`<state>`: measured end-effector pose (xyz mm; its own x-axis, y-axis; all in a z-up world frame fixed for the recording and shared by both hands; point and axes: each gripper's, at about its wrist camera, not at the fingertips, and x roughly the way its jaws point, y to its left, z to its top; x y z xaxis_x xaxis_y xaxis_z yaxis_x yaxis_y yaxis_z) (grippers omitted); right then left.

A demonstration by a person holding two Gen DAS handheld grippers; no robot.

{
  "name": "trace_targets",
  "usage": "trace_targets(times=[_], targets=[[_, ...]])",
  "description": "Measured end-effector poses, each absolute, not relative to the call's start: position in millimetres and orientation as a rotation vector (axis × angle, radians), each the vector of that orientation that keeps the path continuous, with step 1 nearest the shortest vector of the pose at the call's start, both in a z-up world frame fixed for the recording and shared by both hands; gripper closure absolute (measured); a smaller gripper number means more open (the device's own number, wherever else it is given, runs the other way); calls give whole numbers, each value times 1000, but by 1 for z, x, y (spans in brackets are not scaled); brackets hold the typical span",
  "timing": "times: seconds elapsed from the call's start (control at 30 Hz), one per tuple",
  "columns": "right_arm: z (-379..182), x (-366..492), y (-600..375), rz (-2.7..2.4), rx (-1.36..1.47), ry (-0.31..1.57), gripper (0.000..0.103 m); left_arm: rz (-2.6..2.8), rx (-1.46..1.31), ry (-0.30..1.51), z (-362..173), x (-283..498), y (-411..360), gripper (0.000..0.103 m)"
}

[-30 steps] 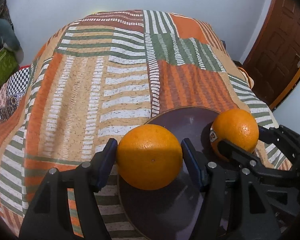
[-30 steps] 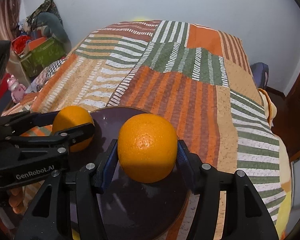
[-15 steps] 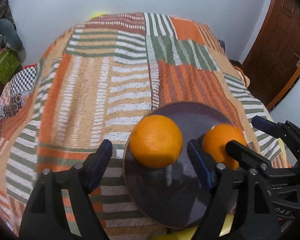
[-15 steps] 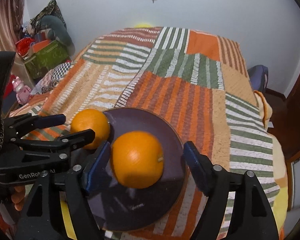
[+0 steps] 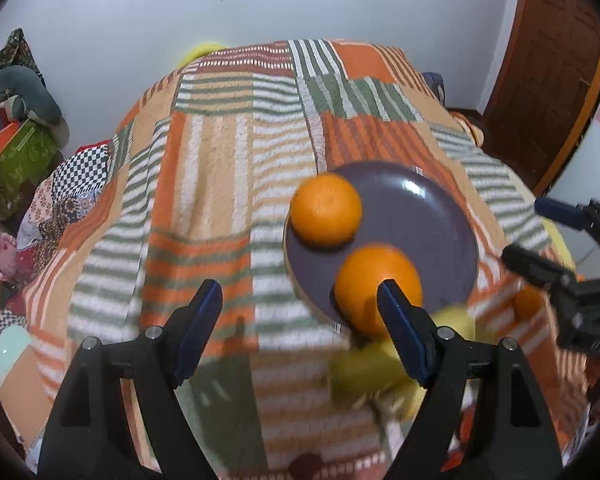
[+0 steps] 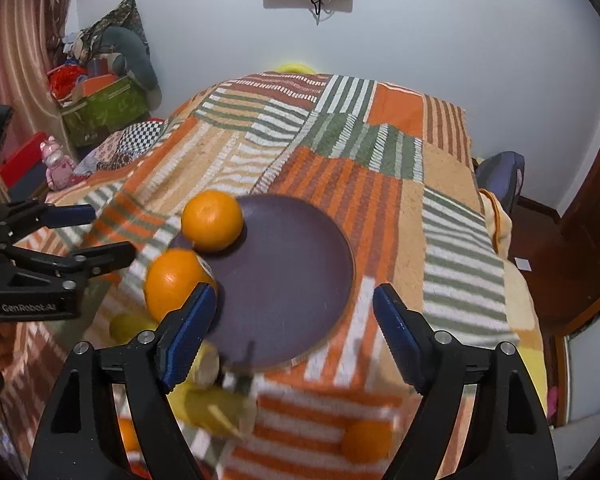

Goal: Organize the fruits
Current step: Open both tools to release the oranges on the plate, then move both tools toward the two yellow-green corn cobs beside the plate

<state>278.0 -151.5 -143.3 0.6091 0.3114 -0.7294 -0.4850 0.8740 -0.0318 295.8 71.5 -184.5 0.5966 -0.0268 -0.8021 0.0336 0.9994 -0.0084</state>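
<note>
Dark purple and round, the flat plate (image 6: 284,280) lies on a patchwork blanket (image 6: 380,184) of orange, green and cream stripes. Two round oranges sit on the plate's left part, touching or nearly touching each other. The far orange (image 6: 212,220) rests at the plate's far-left rim; the near orange (image 6: 174,284), which carries a small sticker, sits at the near-left rim, partly over the edge.

The left gripper (image 5: 300,324), black with blue pads, hangs above the blanket to the left of the plate with its jaws spread wide and nothing between them; its right pad overlaps the near orange in the left wrist view. The right gripper (image 6: 292,330) is above the plate's near edge, jaws also wide and empty.

Just off the plate's near rim lie blurred yellow-green fruits (image 6: 216,408), their kind unclear. Another small orange fruit (image 6: 366,438) rests on the blanket nearer than the plate.
</note>
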Motion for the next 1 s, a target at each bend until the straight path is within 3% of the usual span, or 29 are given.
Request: trace_targets(times=[0.5,0.8,1.0], targets=[[-196,243,-174,405,-360,890,24,-30,37,1077,-248,247,57,23],[-202,239,-172,406,-349,896,24,-29,23,1096,-247,248,56,25],[-198,223,-178,421,-360,891,31,-31,50,1090,-243,242,41,29]])
